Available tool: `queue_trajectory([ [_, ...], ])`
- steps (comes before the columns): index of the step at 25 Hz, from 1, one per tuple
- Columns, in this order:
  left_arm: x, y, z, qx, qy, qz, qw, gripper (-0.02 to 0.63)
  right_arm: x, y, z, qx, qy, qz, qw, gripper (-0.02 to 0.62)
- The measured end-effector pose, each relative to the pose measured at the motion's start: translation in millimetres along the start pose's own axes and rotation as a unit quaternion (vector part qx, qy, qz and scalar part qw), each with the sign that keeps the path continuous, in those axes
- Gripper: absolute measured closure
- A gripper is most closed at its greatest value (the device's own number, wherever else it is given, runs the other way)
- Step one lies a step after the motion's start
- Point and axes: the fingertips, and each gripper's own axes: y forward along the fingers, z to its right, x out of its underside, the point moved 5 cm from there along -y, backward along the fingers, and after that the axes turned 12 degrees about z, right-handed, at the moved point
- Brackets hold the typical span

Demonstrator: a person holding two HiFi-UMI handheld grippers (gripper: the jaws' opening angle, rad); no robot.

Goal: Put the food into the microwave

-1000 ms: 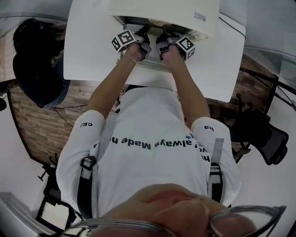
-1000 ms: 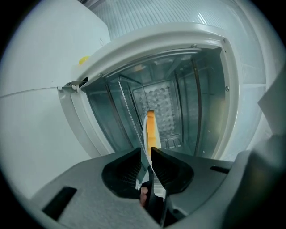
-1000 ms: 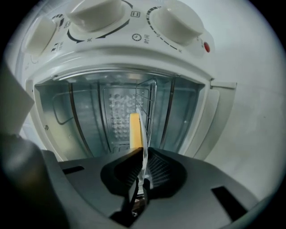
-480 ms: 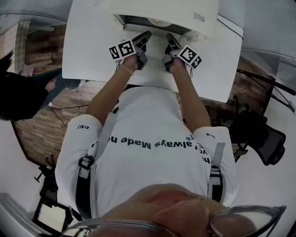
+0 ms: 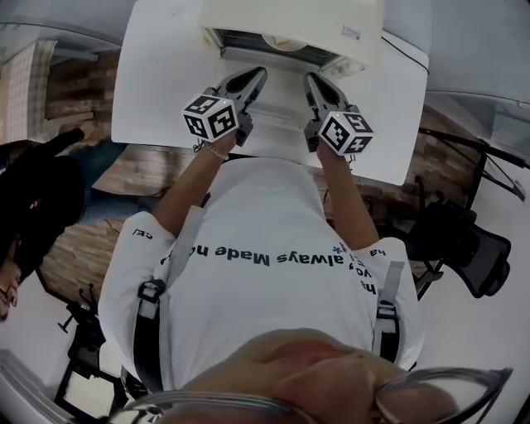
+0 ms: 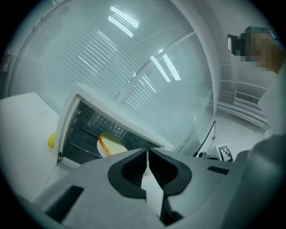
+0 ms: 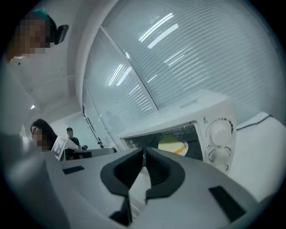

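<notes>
- The left gripper (image 5: 255,78) and the right gripper (image 5: 313,81) hover side by side over the middle of the table (image 5: 157,74). Both have their jaws pressed together on nothing.
- Just ahead, the microwave (image 5: 290,21) stands at the table's back edge with its mouth open.
- The food (image 5: 280,41) is already inside on its plate, roughly central.
- The door looks like the next job: push it squarely with closed tips, gently, so the plate isn't jolted.
- There's bare table to either side. A yellow object (image 6: 52,140) lies by the microwave's left wall, and the knobs (image 7: 219,132) are on its right.
</notes>
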Motion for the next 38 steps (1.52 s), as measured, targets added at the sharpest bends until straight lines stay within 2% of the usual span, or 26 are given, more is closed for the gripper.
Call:
queue_trajectory([
  [4,-22.6,-11.7,29.3,0.018,0.063,0.011,0.9978,0.586,-28.4,-15.7,-26.6,-0.010,-0.086,0.004,0.996,0.572],
  [9,-45.7,-23.4,62.4,0.030,0.129,0.032,0.9907,0.586,-57.5,-35.8,-51.1,-0.013,-0.172,0.015,0.985,0.572],
  [12,-61.4,-30.9,83.5,0.036,0.165,0.050,0.9843,0.586,-73.5,-48.3,-67.9,-0.018,-0.203,0.024,0.979,0.572],
  [17,-78.2,-41.4,113.1,0.049,0.200,0.070,0.9762,0.587,-96.2,-68.0,-97.5,-0.026,-0.238,0.042,0.970,0.572],
  [21,-87.1,-47.5,131.5,0.056,0.218,0.080,0.9710,0.586,-109.9,-78.5,-117.1,-0.036,-0.265,0.052,0.962,0.572],
  [26,-96.5,-52.5,148.3,0.064,0.230,0.092,0.9667,0.586,-116.9,-87.8,-126.8,-0.034,-0.265,0.054,0.962,0.572],
  [38,-94.2,-48.1,152.6,0.068,0.225,0.089,0.9680,0.586,-122.3,-91.5,-126.9,-0.027,-0.255,0.066,0.964,0.574],
])
